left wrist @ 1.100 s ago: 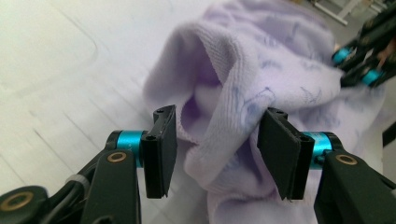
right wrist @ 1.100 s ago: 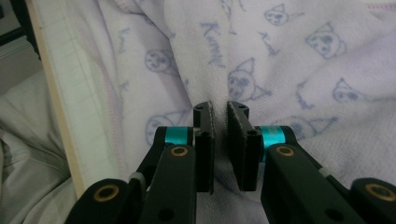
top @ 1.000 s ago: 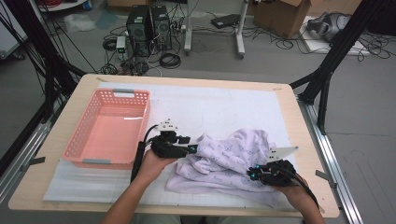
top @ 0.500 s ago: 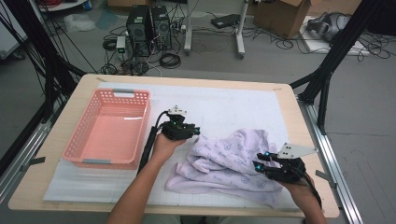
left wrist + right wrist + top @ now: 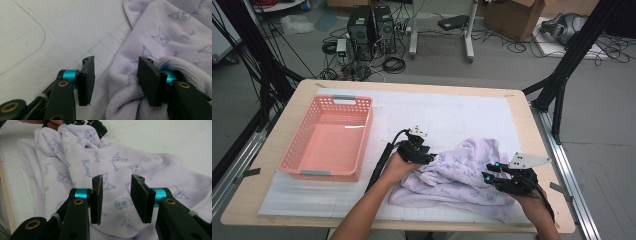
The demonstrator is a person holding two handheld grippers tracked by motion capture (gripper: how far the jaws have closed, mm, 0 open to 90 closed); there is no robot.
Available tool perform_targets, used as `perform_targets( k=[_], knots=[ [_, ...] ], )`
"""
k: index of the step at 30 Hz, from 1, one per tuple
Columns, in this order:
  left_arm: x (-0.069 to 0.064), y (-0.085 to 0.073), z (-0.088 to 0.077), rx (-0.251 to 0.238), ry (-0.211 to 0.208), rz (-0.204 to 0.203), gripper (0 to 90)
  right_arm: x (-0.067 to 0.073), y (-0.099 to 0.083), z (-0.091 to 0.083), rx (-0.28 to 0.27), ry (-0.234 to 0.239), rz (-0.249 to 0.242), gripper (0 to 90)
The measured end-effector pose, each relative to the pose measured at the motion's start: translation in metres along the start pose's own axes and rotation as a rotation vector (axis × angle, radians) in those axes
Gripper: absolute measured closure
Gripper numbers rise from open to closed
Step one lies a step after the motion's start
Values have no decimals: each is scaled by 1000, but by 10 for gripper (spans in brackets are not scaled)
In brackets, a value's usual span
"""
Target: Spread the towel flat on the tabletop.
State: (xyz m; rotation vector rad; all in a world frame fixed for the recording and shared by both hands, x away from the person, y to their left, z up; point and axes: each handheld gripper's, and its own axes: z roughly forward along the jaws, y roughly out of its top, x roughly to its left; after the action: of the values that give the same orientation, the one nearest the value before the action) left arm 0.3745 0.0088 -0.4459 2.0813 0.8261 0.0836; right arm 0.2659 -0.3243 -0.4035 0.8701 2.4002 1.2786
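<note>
High view — lilac towel (image 5: 462, 175) flanked by left gripper (image 5: 424, 155) at 9 o'clock, jaws just reopened over its fold, and right gripper (image 5: 492, 177) at 3 o'clock, jaws parted above the cloth.

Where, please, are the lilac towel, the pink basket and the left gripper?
lilac towel (image 5: 462, 172), high view, middle of the cloth.
pink basket (image 5: 306, 173), high view, near rim.
left gripper (image 5: 116, 80), left gripper view, between its jaw tips.

1. The towel (image 5: 457, 175) is pale lilac terry printed with small blue cartoon faces.
2. It lies crumpled and bunched, edges folded over.
3. It sits on the surface's near right part.
</note>
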Motion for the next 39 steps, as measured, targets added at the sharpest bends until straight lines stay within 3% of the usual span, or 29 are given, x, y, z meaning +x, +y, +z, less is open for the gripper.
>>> perform_targets(
  k=[5, 7, 8, 9, 12, 16, 18, 20, 24, 27, 29, 31, 33, 36, 39],
  knots=[
    [-5, -1, 2, 5, -1, 37, 493, -2, -1, 2, -2, -2, 16, 617],
    [-4, -1, 2, 11, -30, 14, 581, -2, -1, 3, -1, 2, 18, 617],
    [-3, -1, 3, 15, -92, 4, 732, -2, -1, 4, 2, 4, 19, 617],
    [-5, -1, 3, 17, -77, 17, 812, -2, 0, 5, 0, 3, 14, 618],
    [-6, 2, 1, 26, -46, 35, 835, -1, -1, 6, 3, 4, 16, 618],
    [-1, 6, -9, -24, 42, 33, 843, -3, -2, 3, -10, -11, 27, 620],
    [5, 8, -19, -81, 92, 16, 844, -4, -2, 1, -16, -21, 29, 620],
    [11, 12, -30, -133, 185, 14, 844, -5, -3, 0, -17, -33, 40, 621],
    [19, 18, -52, -271, 455, 65, 842, -9, -4, 1, -20, -85, 64, 619],
    [28, 20, -59, -300, 525, 72, 829, -15, -1, 3, -33, -150, 100, 613],
    [34, 19, -60, -303, 518, 39, 765, -22, 2, 7, -38, -181, 125, 605],
    [37, 18, -60, -307, 503, -20, 521, -30, 9, 14, -31, -203, 144, 594],
    [38, 18, -62, -316, 495, -33, 496, -40, 18, 23, -21, -232, 151, 584],
    [37, 18, -64, -333, 476, -49, 481, -61, 37, 35, -11, -274, 206, 555],
    [39, 17, -64, -320, 455, -66, 491, -84, 55, 53, 8, -262, 276, 511]
  ],
)
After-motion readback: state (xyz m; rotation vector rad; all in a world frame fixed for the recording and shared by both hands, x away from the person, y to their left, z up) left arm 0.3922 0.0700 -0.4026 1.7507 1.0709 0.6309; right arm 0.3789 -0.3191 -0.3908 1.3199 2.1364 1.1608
